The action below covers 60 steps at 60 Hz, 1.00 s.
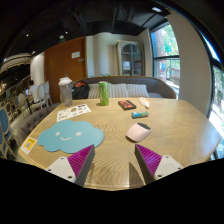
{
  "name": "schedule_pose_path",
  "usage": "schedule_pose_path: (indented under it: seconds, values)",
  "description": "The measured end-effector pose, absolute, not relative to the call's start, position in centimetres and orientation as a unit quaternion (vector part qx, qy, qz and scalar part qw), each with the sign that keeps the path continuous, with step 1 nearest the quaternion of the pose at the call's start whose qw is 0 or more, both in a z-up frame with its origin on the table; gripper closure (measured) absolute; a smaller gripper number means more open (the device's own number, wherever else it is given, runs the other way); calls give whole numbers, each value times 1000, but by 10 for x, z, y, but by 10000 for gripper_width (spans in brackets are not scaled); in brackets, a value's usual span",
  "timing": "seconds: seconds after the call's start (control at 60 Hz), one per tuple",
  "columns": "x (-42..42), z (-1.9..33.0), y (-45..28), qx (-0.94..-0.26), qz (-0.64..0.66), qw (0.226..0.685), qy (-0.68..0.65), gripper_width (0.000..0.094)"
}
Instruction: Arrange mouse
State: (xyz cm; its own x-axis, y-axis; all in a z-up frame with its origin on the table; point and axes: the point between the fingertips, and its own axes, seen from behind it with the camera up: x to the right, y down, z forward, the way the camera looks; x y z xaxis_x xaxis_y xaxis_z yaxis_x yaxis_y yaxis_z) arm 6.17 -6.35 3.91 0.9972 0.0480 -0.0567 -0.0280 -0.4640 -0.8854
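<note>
A pale pink-white mouse lies on the wooden table, just ahead of my right finger. A light blue cloud-shaped mouse mat lies on the table ahead of my left finger. My gripper is open and empty, its two fingers with magenta pads spread wide above bare table. The mouse is beyond the fingertips, apart from them and off the mat to its right.
A green cup, a dark red box, a small teal item and a white item stand farther back. A printed sheet and a lidded cup are at the back left. A sofa runs behind the table.
</note>
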Motion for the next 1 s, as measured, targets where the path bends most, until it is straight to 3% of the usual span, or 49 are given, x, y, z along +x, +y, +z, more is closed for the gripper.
schedule_pose_path:
  seconds: [0.283,0.583,0.65,0.75,0.933,1.0]
  values:
    - [116,-11,5,-888,34,459,11,105]
    - [129,-14,62,-900,19,436,0,134]
    - [130,-14,70,-902,20,432,-2,182]
    - [134,-14,73,-899,13,437,7,387]
    - [140,-11,66,-894,14,446,37,493]
    - [143,12,60,-881,-15,472,27,524]
